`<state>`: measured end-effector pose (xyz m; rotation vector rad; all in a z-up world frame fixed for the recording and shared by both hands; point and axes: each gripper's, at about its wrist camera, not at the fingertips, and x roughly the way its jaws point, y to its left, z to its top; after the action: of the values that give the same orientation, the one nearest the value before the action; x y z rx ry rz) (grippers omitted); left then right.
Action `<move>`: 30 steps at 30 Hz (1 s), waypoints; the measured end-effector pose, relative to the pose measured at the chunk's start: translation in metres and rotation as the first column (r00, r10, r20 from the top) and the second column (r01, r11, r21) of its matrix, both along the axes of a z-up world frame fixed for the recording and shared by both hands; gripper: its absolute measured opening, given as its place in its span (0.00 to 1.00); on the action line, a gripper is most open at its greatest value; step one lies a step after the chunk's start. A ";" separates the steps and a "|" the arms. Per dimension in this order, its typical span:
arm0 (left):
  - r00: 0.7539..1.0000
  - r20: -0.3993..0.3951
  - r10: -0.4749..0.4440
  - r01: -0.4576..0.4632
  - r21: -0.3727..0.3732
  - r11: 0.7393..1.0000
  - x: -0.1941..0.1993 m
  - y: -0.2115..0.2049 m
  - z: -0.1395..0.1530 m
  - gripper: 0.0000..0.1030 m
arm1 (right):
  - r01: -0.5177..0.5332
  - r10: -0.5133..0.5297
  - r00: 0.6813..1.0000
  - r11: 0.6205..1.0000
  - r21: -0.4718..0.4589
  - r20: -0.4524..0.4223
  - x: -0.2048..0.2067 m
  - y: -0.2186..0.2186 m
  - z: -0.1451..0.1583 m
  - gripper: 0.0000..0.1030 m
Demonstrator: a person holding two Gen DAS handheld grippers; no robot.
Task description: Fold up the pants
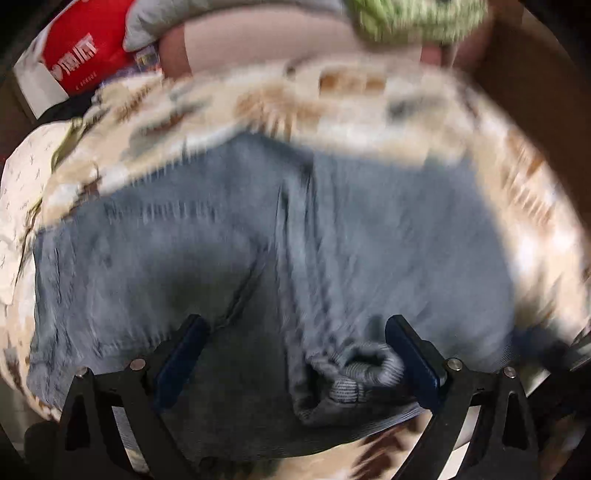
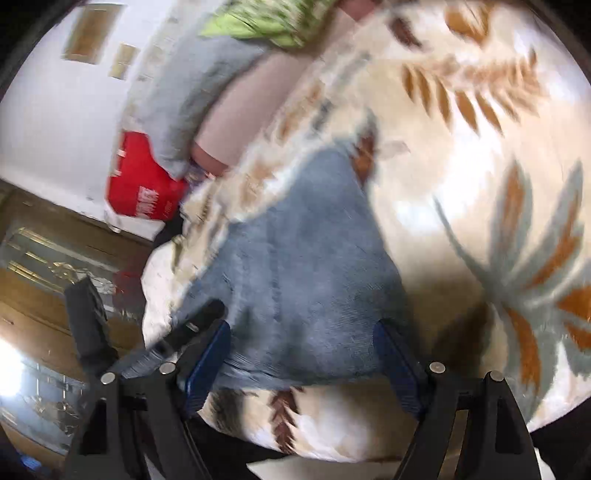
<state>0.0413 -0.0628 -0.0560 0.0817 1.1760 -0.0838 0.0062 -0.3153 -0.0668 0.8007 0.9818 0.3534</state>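
The faded blue-grey cotton pants (image 1: 229, 236) lie spread across a cream bedspread printed with rust and grey-green leaves (image 2: 480, 155), and everything here is placed relative to that garment. The left tool (image 1: 295, 354) hangs over its near edge with jaws wide apart; a bunched ribbed cuff or waistband end (image 1: 362, 373) sits between the blue pads, touching the inner face of the right-hand pad, but nothing is clamped. The right tool (image 2: 301, 350) also stands apart, its jaws straddling the near edge of the same cloth without pinching it.

Both tools sit at the near hem probably because that is the edge to lift — a fold wants two grips along one side so the fabric travels evenly. The pants already look doubled, leg on leg, judging by the long seam ridge down the middle (motion blur makes this uncertain).

The surface is a bed, soft and yielding, so the cloth will likely drag a little on the plush cover. Beyond the far edge of the pants lie a grey pillow (image 1: 207, 14), a pale pink bolster (image 1: 266, 40) and something green-patterned (image 1: 413, 18). Left of them sits a red-and-white package (image 1: 77, 55) — and, in the right view, a white wall (image 2: 62, 122) and wooden furniture with glass panels (image 2: 33, 266).
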 end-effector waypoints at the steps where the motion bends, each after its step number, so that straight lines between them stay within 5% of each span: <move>1: 1.000 0.018 0.006 -0.005 -0.019 1.000 -0.003 0.003 -0.002 0.95 | -0.005 0.005 1.000 1.000 -0.003 0.001 0.001 0.000 0.004 0.80; 8: 0.994 0.106 0.004 0.000 -0.043 0.999 -0.007 0.001 0.024 0.95 | -0.008 0.016 0.998 0.989 -0.148 0.052 0.056 -0.019 0.047 0.80; 13: 0.992 0.122 -0.043 0.046 -0.026 0.999 -0.004 -0.014 0.019 0.95 | -0.077 0.068 0.997 0.965 -0.249 -0.042 0.128 -0.021 0.028 0.76; 16: 0.994 0.094 -0.048 0.047 0.004 0.999 -0.004 -0.015 -0.005 0.96 | -0.130 0.106 0.988 0.962 -0.239 -0.109 0.151 -0.014 0.007 0.55; 18: 0.993 0.110 -0.052 0.052 0.005 0.999 -0.006 -0.015 -0.005 0.97 | -0.182 0.154 0.980 0.947 -0.265 -0.122 0.153 -0.007 0.001 0.20; 20: 0.993 0.109 -0.053 0.054 -0.008 0.999 -0.006 -0.013 -0.005 0.97 | -0.185 0.161 0.982 0.919 -0.347 -0.097 0.152 0.001 0.010 0.15; 25: 0.990 0.131 -0.060 0.061 -0.004 0.998 -0.011 -0.012 -0.007 0.98 | -0.192 0.166 0.981 0.832 -0.521 -0.097 0.155 0.020 0.005 0.14; 30: 0.990 0.134 -0.054 0.055 -0.008 0.998 -0.009 -0.012 -0.005 0.99 | -0.144 0.127 0.990 0.895 -0.421 -0.067 0.141 -0.004 0.017 0.21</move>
<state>0.0325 -0.0752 -0.0615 0.1076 1.0397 -0.1314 0.1474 -0.3188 -0.0502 0.3418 1.1046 0.2301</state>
